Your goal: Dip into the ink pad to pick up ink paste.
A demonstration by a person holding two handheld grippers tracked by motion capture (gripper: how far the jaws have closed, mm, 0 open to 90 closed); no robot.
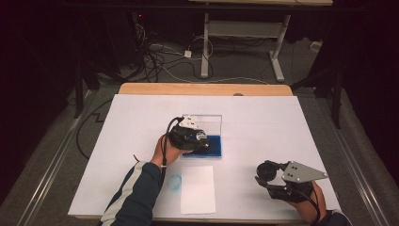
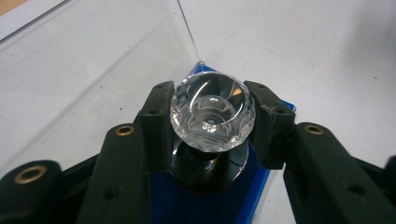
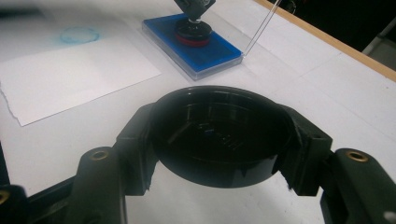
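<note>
A round stamp with a faceted clear knob (image 2: 212, 112) and a black base (image 2: 210, 172) stands on the blue ink pad (image 2: 170, 203). My left gripper (image 2: 212, 122) is shut on the knob, a pad on each side. In the high view the left gripper (image 1: 190, 136) is over the ink pad (image 1: 215, 147), whose clear lid (image 1: 210, 123) stands open behind it. My right gripper (image 1: 269, 173) rests at the front right, shut on a round black cap (image 3: 219, 135). From there the stamp (image 3: 192, 33) is on the pad (image 3: 212, 55) farther off.
A white sheet of paper (image 1: 197, 188) lies near the front edge, with a blue ring print (image 1: 175, 182) on the table cover just left of it. The table's wooden edge (image 1: 202, 88) runs along the back. Cables and a desk frame are on the floor beyond.
</note>
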